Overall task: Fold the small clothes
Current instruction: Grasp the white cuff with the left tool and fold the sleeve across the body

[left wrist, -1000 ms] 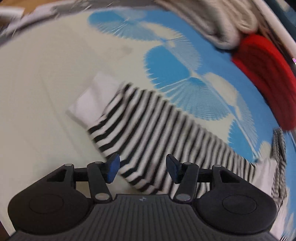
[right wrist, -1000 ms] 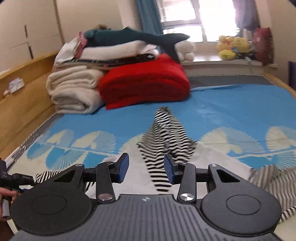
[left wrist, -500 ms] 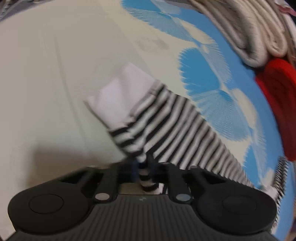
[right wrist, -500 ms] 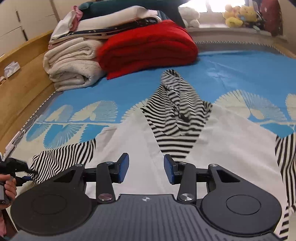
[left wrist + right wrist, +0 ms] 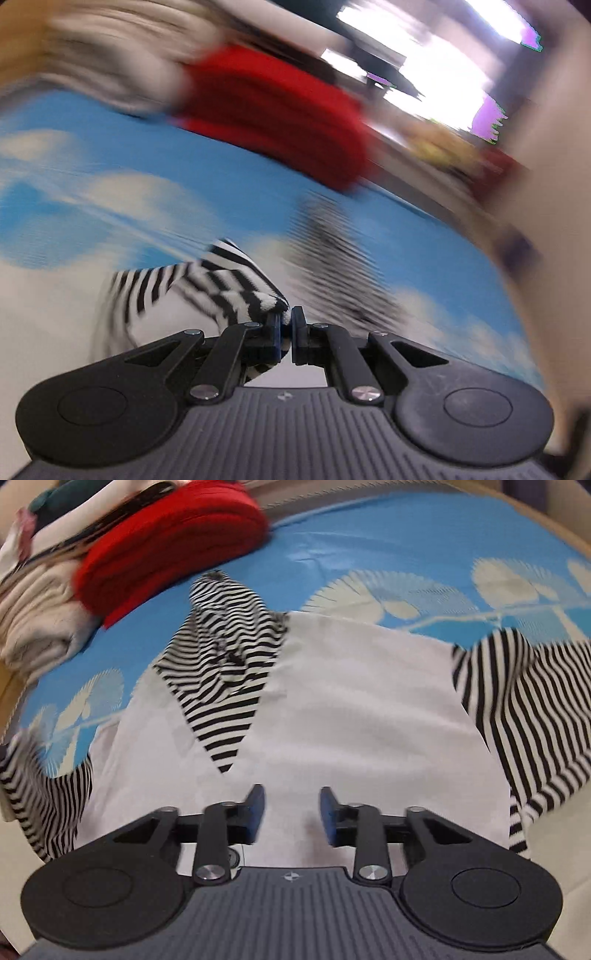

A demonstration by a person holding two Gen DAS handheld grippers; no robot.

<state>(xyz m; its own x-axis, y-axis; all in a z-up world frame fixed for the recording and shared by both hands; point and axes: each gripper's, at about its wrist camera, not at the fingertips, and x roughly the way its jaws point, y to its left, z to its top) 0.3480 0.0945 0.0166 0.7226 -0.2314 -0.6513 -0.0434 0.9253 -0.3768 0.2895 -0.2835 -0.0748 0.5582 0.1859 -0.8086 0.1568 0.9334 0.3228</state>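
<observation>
Lying spread across the blue patterned bed sheet (image 5: 369, 535), filling the middle of the right wrist view: a white garment (image 5: 351, 709) with black-and-white striped sleeves and hood. Hood (image 5: 225, 635) bunching at upper centre, right sleeve (image 5: 517, 709) draping along the right edge, left sleeve (image 5: 48, 797) trailing off at lower left.

Left gripper (image 5: 286, 325) clamping tight on the striped cuff (image 5: 236, 291) just above the lower middle of the left wrist view, pads pressing the fabric, sleeve lifting off the sheet; rest of that view smearing heavily.

Right gripper (image 5: 291, 814) hovering low over the white body panel at lower centre, jaws closing with a clear gap remaining and no cloth pinched between the blue pads.

Sitting at upper left of the right wrist view: a folded red blanket (image 5: 173, 542) beside a stack of cream bedding (image 5: 33, 620).
</observation>
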